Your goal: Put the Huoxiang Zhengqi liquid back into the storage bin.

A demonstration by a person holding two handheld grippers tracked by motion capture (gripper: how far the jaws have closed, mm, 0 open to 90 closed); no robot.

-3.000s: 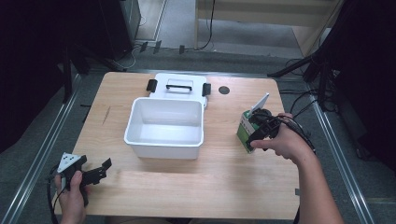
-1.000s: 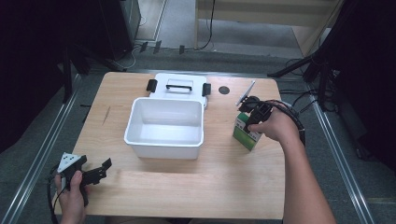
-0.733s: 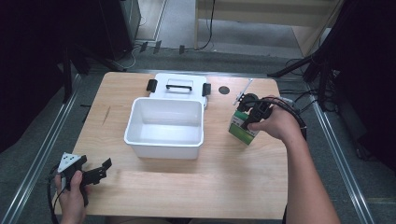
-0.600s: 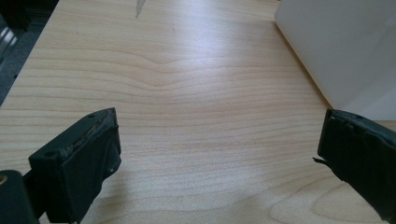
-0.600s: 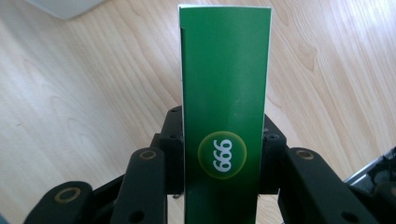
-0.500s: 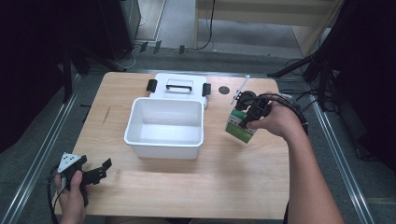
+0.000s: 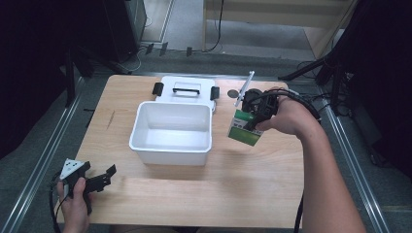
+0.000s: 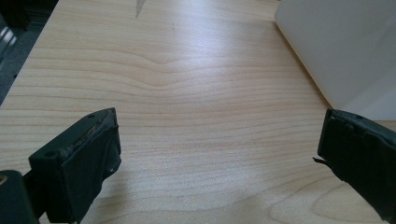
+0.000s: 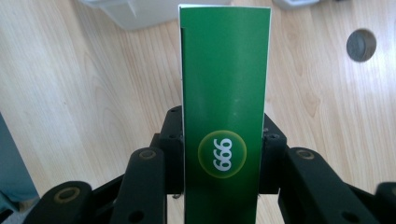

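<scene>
Now, from the high view: my right gripper point(image 7: 253, 112) is clamped on the green carton point(image 7: 244, 130), and the carton hangs clear of the wooden table point(image 7: 194, 194), just to the right of the white bin point(image 7: 172, 127). That bin is my landmark: its lid point(image 7: 185, 89) lies flat right behind it, touching the back wall, and a small dark disc point(image 7: 233, 93) sits off the bin's back right corner. My left gripper point(image 7: 92, 178) rests well off the bin's front left corner, low on the table edge.

Over to the left gripper view: jaws wide apart, nothing between them, just bare wood grain, with the bin's white wall point(image 8: 345, 46) at the upper right.

And the right gripper view: both pads pressed flat on the carton's point(image 9: 225, 107) narrow green sides, its round "666" logo facing the camera, the bin's corner point(image 9: 135, 11) peeking in beyond it.

So I'd call this the carry step: carton picked, lifted, not yet over the bin. Next I need to swing it leftward over the rim, keep it high enough to clear that wall, lower it inside, then open up. Left gripper should stay parked.
</scene>
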